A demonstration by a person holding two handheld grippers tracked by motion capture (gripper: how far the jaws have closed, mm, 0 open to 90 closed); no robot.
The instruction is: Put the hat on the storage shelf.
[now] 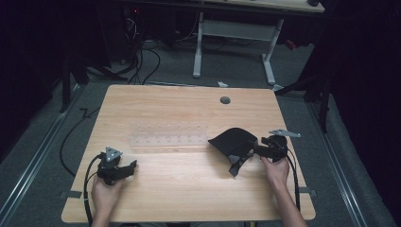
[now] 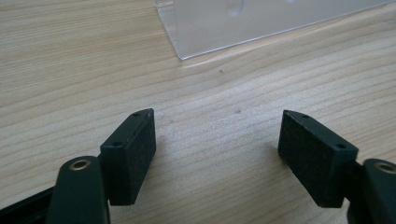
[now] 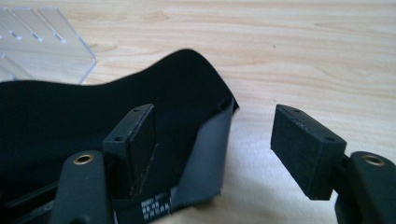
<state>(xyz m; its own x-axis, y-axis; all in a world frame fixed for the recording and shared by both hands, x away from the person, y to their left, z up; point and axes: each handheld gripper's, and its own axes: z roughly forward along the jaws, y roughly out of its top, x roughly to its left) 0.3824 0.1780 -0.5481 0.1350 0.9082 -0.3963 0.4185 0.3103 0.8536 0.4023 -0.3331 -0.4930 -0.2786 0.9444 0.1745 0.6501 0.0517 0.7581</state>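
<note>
Open right gripper over a black fabric piece

Its jaws stand wide; the cloth's grey-lined edge lies between them on the light wooden table, a clear plastic rack behind.

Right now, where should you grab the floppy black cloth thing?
Probably the raised edge of the black cloth piece nearest the right gripper, coming in from that side. That edge stands up off the wooden table, already between the open fingers.

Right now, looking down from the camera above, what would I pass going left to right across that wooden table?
Left gripper in the person's left hand → clear plastic rack → black cloth piece → right gripper, jaws open, in the right hand.
</note>
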